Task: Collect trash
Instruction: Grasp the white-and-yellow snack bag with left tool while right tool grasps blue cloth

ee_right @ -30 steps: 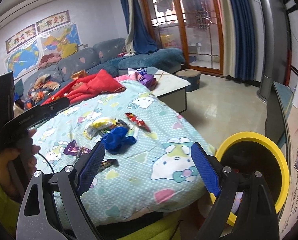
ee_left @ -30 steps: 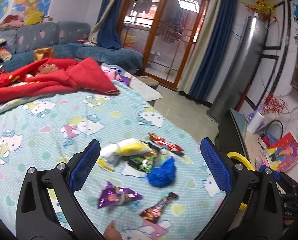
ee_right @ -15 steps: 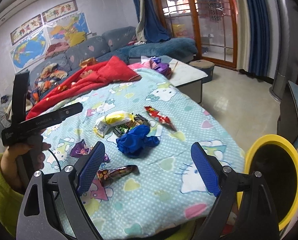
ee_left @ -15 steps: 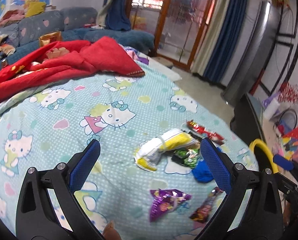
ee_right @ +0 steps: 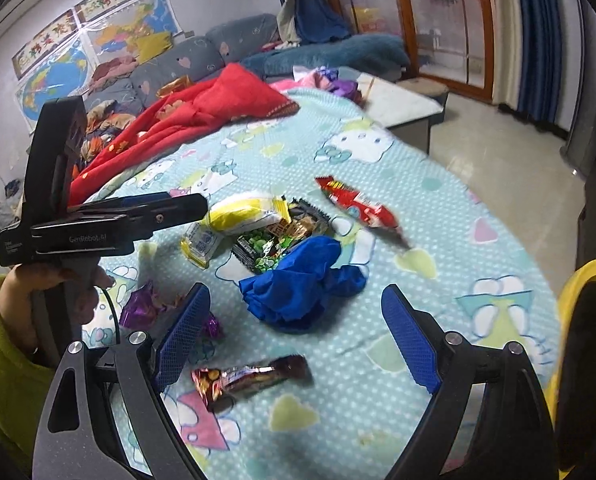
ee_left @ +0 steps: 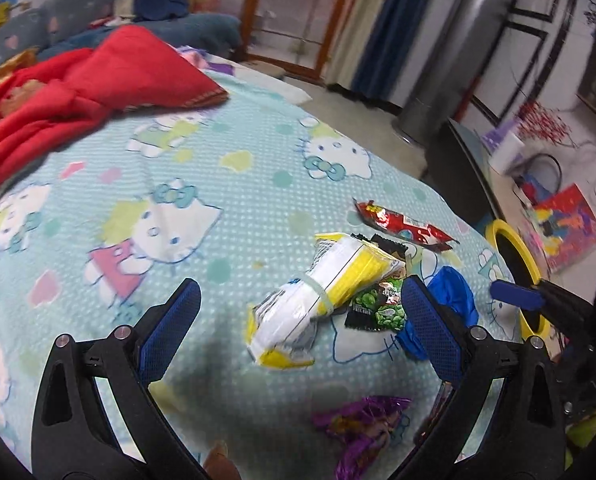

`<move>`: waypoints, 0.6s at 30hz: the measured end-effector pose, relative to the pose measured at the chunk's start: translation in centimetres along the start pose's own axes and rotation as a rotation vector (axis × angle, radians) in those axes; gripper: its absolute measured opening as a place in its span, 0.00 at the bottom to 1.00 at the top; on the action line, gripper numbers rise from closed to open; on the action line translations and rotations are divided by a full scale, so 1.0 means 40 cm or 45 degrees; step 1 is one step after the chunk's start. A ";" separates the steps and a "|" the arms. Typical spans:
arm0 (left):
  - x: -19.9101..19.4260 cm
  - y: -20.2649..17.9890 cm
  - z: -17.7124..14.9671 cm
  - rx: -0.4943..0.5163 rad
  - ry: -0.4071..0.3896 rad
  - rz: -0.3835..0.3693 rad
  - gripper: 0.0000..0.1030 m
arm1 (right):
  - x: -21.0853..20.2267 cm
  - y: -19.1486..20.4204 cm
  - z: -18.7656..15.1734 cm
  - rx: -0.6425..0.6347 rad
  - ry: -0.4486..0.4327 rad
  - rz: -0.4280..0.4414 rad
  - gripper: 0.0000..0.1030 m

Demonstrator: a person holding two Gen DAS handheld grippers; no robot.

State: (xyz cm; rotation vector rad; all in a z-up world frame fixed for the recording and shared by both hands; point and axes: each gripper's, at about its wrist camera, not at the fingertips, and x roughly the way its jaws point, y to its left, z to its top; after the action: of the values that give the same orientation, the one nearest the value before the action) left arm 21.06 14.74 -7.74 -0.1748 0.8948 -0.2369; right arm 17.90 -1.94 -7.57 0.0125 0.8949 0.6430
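Trash lies in a pile on the cartoon-cat bedsheet [ee_left: 218, 208]: a yellow-white snack bag [ee_left: 325, 292] [ee_right: 242, 216], a green wrapper [ee_left: 377, 304], a red wrapper [ee_left: 401, 224] [ee_right: 357, 204], a crumpled blue bag [ee_left: 453, 300] [ee_right: 301, 280], a purple wrapper [ee_left: 365, 420] [ee_right: 142, 308] and a dark bar wrapper [ee_right: 250, 376]. My left gripper [ee_left: 299, 312] hangs open above the snack bag, holding nothing. My right gripper [ee_right: 296, 320] hovers over the blue bag. Its jaws are closing, still wide, and its pads touch nothing.
A yellow-rimmed bin [ee_right: 585, 360] [ee_left: 513, 264] stands past the bed's right edge. A red quilt [ee_right: 202, 116] covers the far side of the bed. A hand in a green sleeve [ee_right: 6, 352] holds the left gripper [ee_right: 170, 208]. Beyond the bed are a sofa and tiled floor.
Both grippers have come down and closer to the trash pile. The left one now sits over the snack bag, the right one over the blue bag and the bar wrapper.
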 end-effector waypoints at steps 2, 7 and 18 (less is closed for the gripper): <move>0.024 0.007 0.001 0.009 0.027 -0.040 0.89 | 0.022 -0.004 0.002 0.021 0.029 0.017 0.73; 0.060 0.020 -0.007 0.000 0.076 -0.091 0.74 | 0.059 -0.033 -0.003 0.115 0.117 0.111 0.43; 0.061 0.024 -0.026 -0.012 0.095 -0.083 0.45 | 0.025 -0.067 -0.037 0.158 0.103 0.113 0.18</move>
State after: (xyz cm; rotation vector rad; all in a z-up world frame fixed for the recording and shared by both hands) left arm 21.81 14.96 -10.45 -0.2053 0.9651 -0.3012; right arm 18.68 -3.95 -9.97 0.1392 1.0157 0.6729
